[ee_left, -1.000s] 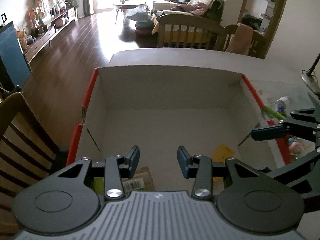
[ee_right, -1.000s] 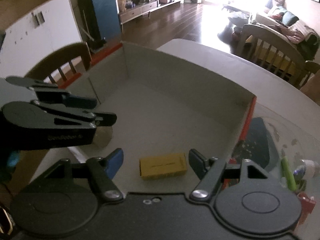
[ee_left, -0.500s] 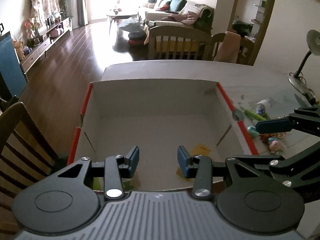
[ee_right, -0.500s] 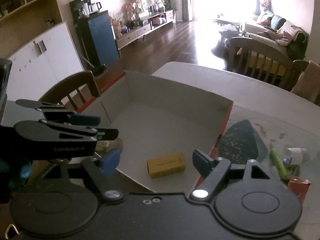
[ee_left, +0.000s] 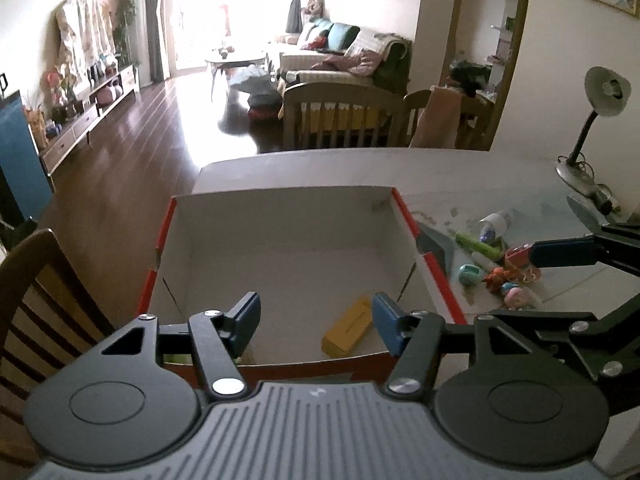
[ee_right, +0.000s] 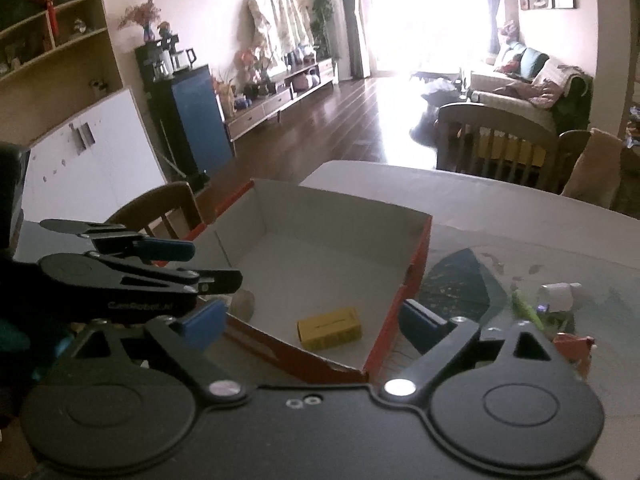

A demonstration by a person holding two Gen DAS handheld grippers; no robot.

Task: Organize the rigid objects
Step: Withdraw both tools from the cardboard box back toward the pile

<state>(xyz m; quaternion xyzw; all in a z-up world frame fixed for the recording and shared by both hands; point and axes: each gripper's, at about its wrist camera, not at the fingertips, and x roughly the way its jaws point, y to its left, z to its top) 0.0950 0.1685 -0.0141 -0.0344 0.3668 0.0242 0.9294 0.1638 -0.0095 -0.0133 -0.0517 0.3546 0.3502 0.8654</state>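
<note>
Both grippers over the near edge of the cardboard box [ee_left: 280, 216], pitched down toward it.

L gripper [ee_left: 316, 326]: jaws have just been opening, blue pads [ee_left: 246, 320] now apart, nothing between them. Released, holding nothing. Seen through the gap: box floor and the yellow box [ee_left: 348, 332].

R gripper [ee_right: 314, 322]: jaws have just been opening too, spread wide, pads clear of everything. Empty. From my R wrist view the L gripper [ee_right: 192, 266] shows side-on at left, above the box's near left corner.

Yellow box [ee_right: 330, 327]: lying flat on the box floor, near the front wall, toward the R side, not touching either gripper. At the near left corner a pale, rounded thing [ee_right: 244, 304] is partly hidden behind the L gripper (can't tell what it is).

Cardboard box: white inside, red-orange outside, open top, sits on a pale table [ee_left: 460, 172]. Otherwise mostly bare floor inside.

Outside the box, on the table to its R: small clutter [ee_left: 496, 264], incl. a green stick-shaped item [ee_left: 478, 244], a white bottle [ee_left: 494, 222] on its side, a teal round piece [ee_left: 469, 274], an orange toy, a pink toy. All well apart from the yellow box, separated by the box's R wall. Desk lamp [ee_left: 600, 120] at the far R of the table. Wooden chair [ee_left: 36, 280] at L of the box.
</note>
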